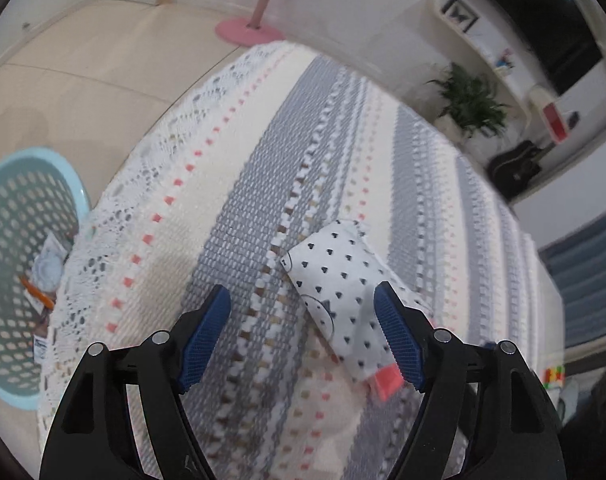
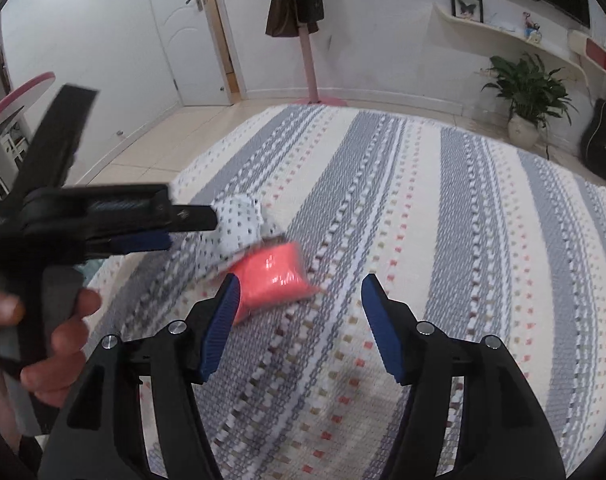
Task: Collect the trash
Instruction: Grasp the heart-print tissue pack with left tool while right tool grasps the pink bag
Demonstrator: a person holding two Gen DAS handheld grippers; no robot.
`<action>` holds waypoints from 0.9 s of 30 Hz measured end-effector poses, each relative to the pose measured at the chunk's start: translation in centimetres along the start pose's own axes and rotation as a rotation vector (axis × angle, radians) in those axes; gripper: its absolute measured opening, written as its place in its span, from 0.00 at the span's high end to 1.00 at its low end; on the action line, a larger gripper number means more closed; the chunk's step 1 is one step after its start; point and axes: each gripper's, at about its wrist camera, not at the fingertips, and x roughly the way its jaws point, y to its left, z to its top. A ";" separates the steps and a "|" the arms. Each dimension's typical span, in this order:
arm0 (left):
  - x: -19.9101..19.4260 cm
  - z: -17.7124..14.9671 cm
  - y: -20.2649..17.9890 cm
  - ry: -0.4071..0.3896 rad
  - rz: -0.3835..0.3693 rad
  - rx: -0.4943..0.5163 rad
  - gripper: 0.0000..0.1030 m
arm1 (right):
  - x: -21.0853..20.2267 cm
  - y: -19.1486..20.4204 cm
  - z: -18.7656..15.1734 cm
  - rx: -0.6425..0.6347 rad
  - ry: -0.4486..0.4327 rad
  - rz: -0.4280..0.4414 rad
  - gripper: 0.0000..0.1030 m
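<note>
A white packet with black hearts (image 1: 335, 280) lies on the striped bedspread (image 1: 231, 208). My left gripper (image 1: 303, 316) stands open over it; the packet sits between the blue pads, close to the right one, and neither pad presses on it. A red packet (image 2: 275, 276) lies right beside the white packet (image 2: 241, 220). My right gripper (image 2: 301, 292) hangs open just in front of the red packet, with its left finger (image 2: 223, 320) overlapping the packet's edge. In the right wrist view, a hand (image 2: 55, 320) holds the left gripper (image 2: 191, 230) at the left.
A light blue perforated basket (image 1: 19, 208) stands on the floor off the bed's left edge, with some wrappers inside. A pink stand (image 2: 313, 60), a potted plant (image 2: 527, 92) and a black guitar (image 2: 601, 136) lie beyond the bed. The bedspread (image 2: 463, 240) stretches far to the right.
</note>
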 end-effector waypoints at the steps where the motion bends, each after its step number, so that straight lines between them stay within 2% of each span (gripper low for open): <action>1: 0.1 0.1 -0.5 -0.015 0.009 0.018 0.29 | 0.2 0.1 -0.2 -0.010 0.007 -0.001 0.42; 3: 0.6 0.1 -1.3 -0.008 -0.001 0.041 0.29 | 0.2 0.3 -0.5 -0.025 0.013 0.000 0.42; 6: 1.0 0.0 -2.5 -0.021 0.047 0.071 0.30 | 0.2 0.5 -0.8 -0.023 0.030 0.021 0.42; 8: 1.2 -0.2 -3.1 -0.037 0.082 0.105 0.41 | 0.0 0.5 -1.0 -0.005 0.040 0.049 0.42; 10: 1.1 -0.5 -3.4 -0.039 0.103 0.137 0.61 | -0.1 0.3 -1.1 0.017 0.050 0.069 0.42; 13: 0.7 -0.6 -3.1 -0.035 0.074 0.141 0.73 | -0.1 0.4 -1.2 0.055 0.063 0.090 0.42; 18: -1.2 -1.2 -1.2 -0.044 0.081 0.144 0.76 | 1.3 0.9 -0.7 0.113 0.099 0.085 0.42; 22: -3.7 -1.9 0.8 -0.071 0.101 0.187 0.76 | 2.7 1.5 -0.3 0.150 0.110 0.038 0.42; 27: -5.9 -2.1 2.9 -0.108 0.103 0.223 0.76 | 3.9 2.6 0.2 0.116 0.111 -0.021 0.42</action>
